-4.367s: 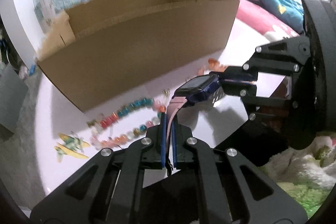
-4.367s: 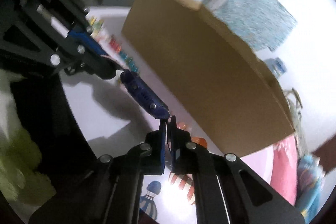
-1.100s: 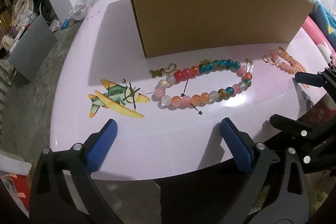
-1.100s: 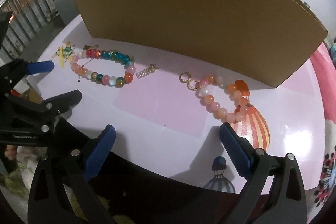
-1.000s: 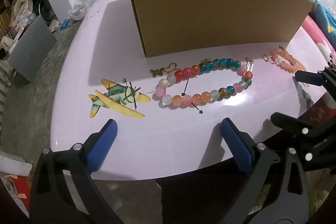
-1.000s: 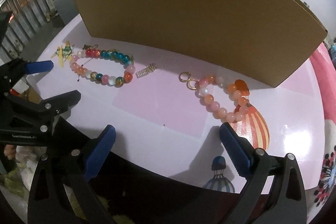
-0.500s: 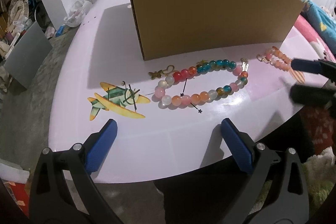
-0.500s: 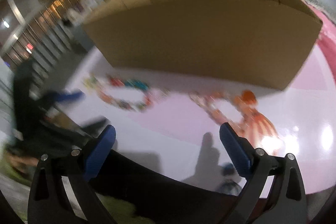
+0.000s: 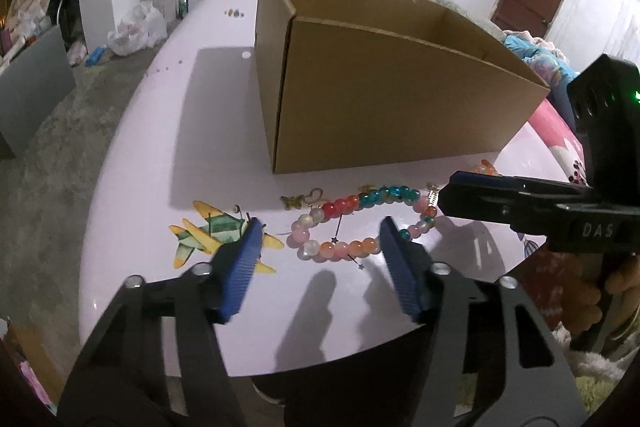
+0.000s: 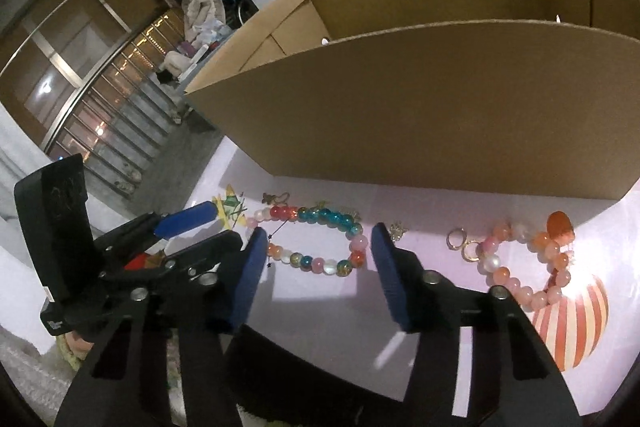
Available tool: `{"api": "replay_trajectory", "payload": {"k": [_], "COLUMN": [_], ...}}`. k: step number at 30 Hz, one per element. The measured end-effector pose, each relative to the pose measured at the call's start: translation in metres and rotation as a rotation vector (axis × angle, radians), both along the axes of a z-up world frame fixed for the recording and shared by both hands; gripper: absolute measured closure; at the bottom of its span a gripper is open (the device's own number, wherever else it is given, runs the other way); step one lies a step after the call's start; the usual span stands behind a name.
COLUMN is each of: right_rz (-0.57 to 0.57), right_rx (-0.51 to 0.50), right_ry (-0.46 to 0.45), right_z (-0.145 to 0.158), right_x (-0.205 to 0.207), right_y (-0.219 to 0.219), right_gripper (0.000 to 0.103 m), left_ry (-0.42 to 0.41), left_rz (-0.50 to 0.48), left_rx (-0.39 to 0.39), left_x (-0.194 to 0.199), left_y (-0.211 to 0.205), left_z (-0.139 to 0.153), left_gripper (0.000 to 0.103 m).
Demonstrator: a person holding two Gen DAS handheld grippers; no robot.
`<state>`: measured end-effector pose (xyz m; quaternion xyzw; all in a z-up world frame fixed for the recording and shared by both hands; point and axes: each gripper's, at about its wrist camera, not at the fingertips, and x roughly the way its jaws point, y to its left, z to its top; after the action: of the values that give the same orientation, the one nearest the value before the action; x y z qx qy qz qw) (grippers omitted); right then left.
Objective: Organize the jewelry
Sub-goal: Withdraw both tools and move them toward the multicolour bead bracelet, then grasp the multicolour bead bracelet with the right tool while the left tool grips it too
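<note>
A multicoloured bead bracelet (image 9: pixel 360 223) lies on the pale pink table (image 9: pixel 168 131) in front of an open cardboard box (image 9: pixel 380 99). It also shows in the right wrist view (image 10: pixel 316 241). My left gripper (image 9: pixel 320 263) is open and empty, just before the bracelet's left part. My right gripper (image 10: pixel 316 267) is open and empty, its jaws either side of the bracelet's near edge. A pink-orange bead bracelet (image 10: pixel 524 267) with gold earrings (image 10: pixel 460 245) lies to the right. A small gold butterfly charm (image 9: pixel 298 201) lies by the box (image 10: pixel 420 123).
An airplane sticker (image 9: pixel 212 239) and a striped balloon sticker (image 10: pixel 568 323) are printed on the table. A small silver clasp (image 10: pixel 396 229) lies between the bracelets. The table's curved front edge is close below both grippers. The room floor lies to the left.
Both grippers rose and moved in over the table toward the multicoloured bracelet, and their jaws narrowed. Earlier the watch they held together left their grasp; it is out of view now.
</note>
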<state>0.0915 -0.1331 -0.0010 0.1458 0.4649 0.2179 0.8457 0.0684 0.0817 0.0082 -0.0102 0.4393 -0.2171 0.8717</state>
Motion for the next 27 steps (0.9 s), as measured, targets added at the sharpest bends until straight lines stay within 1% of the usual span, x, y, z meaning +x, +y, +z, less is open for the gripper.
{"api": "replay_trajectory", "payload": {"k": [3, 5, 6, 8, 14, 17, 22, 23, 24, 25, 27], "right_rz": [-0.007, -0.012, -0.012, -0.014, -0.008, -0.004, 0.006, 0.006, 0.007, 0.006, 0.002], "right_rx": [-0.013, -0.02, -0.02, -0.031, -0.084, -0.12, -0.2, -0.219, -0.228, -0.226, -0.22], "right_ry": [0.012, 0.02, 0.022, 0.026, 0.045, 0.037, 0.017, 0.012, 0.01, 0.01, 0.01], "right_z": [-0.004, -0.006, -0.007, -0.008, -0.017, -0.018, -0.017, -0.017, -0.018, -0.018, -0.017], "right_x": [0.003, 0.006, 0.006, 0.008, 0.013, 0.013, 0.015, 0.015, 0.015, 0.016, 0.017], "right_y": [0.001, 0.001, 0.0, 0.0, 0.007, 0.012, 0.024, 0.025, 0.027, 0.028, 0.025], "right_gripper": [0.062, 0.065, 0.067, 0.068, 0.074, 0.079, 0.083, 0.088, 0.092, 0.092, 0.093], "left_ry": [0.041, 0.062, 0.07, 0.077, 0.079, 0.083, 0.072, 0.066, 0.058, 0.051, 0.037], "left_rz": [0.012, 0.021, 0.022, 0.022, 0.017, 0.015, 0.016, 0.015, 0.017, 0.02, 0.021], "left_rx": [0.012, 0.026, 0.024, 0.012, 0.02, 0.018, 0.039, 0.046, 0.06, 0.072, 0.095], "left_x": [0.011, 0.014, 0.015, 0.016, 0.018, 0.019, 0.018, 0.017, 0.016, 0.016, 0.015], "left_y": [-0.001, -0.002, -0.001, -0.001, -0.006, -0.007, -0.011, -0.011, -0.013, -0.015, -0.017], "left_z": [-0.01, -0.013, -0.015, -0.015, -0.017, -0.017, -0.016, -0.016, -0.017, -0.017, -0.017], "left_gripper": [0.058, 0.058, 0.061, 0.063, 0.072, 0.073, 0.073, 0.073, 0.077, 0.08, 0.093]}}
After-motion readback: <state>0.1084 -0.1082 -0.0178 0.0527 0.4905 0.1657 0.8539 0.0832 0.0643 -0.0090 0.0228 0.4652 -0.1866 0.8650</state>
